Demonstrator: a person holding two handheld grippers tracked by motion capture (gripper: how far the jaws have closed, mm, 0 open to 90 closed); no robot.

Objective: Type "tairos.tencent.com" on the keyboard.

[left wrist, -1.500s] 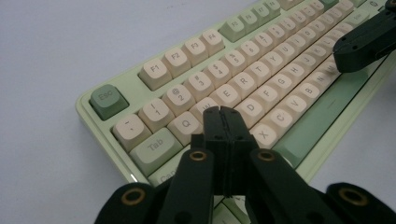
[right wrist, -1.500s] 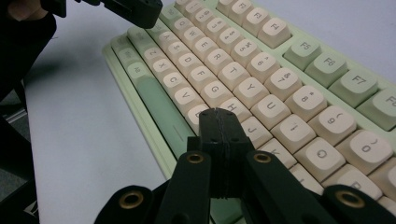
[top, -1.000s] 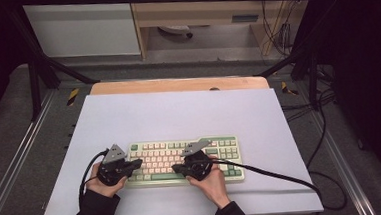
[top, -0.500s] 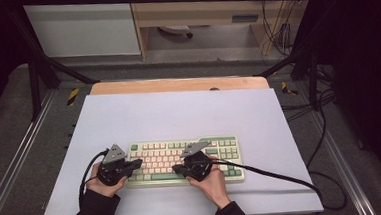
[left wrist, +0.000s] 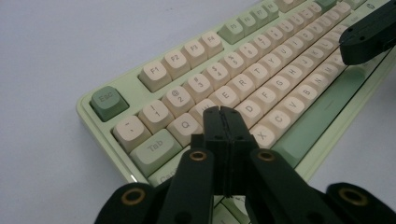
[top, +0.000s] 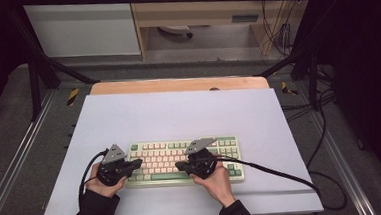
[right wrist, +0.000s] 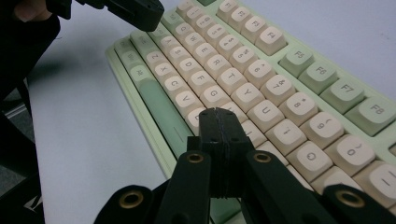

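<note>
A pale green keyboard [top: 181,160] with cream and green keys lies near the front of the white table. My left gripper [top: 138,164] hovers over its left end, jaws pressed together with nothing between them; in the left gripper view its tip [left wrist: 222,113] sits above the keyboard [left wrist: 261,79], near the W, S and A keys. My right gripper [top: 179,166] is over the middle of the bottom rows, also shut and empty. Its tip [right wrist: 218,115] hangs near the letter keys beside the green space bar [right wrist: 161,109]. The two tips point toward each other.
The white table top [top: 179,113] stretches wide behind the keyboard, with a wooden strip [top: 177,85] at its far edge. A black cable [top: 277,172] runs from the right gripper off to the right. Metal rails flank the table.
The right gripper has shifted slightly over the keys. The left gripper and the keyboard have stayed put.
</note>
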